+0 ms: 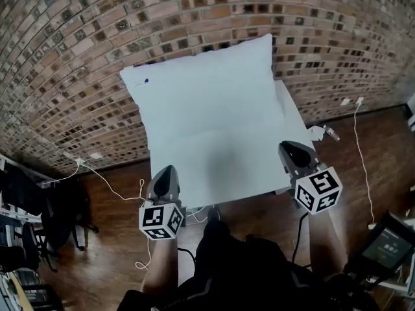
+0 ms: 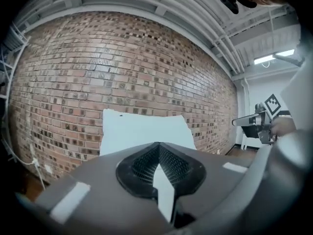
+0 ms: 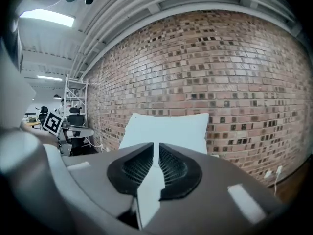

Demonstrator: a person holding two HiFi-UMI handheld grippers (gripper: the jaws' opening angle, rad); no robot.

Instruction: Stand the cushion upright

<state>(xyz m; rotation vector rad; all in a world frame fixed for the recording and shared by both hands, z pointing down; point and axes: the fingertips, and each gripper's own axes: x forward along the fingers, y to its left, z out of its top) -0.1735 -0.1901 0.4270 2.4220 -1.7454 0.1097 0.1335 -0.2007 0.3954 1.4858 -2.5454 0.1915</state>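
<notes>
The white cushion (image 1: 207,89) stands upright on a white table (image 1: 227,196) and leans back against the brick wall (image 1: 71,57). Both gripper views show the cushion (image 2: 142,130) (image 3: 166,130) ahead, well beyond the jaws. My left gripper (image 1: 165,170) hovers at the table's near left edge, clear of the cushion, and its jaws meet at the tip (image 2: 159,144) with nothing between them. At the near right edge my right gripper (image 1: 290,146) also hangs apart from the cushion. Its jaws (image 3: 156,144) stand together and hold nothing.
White cables (image 1: 360,141) run along the wooden floor (image 1: 104,238) on both sides of the table. A black chair (image 1: 39,206) stands at the left and a dark device (image 1: 389,245) at the lower right. The person's body fills the bottom centre.
</notes>
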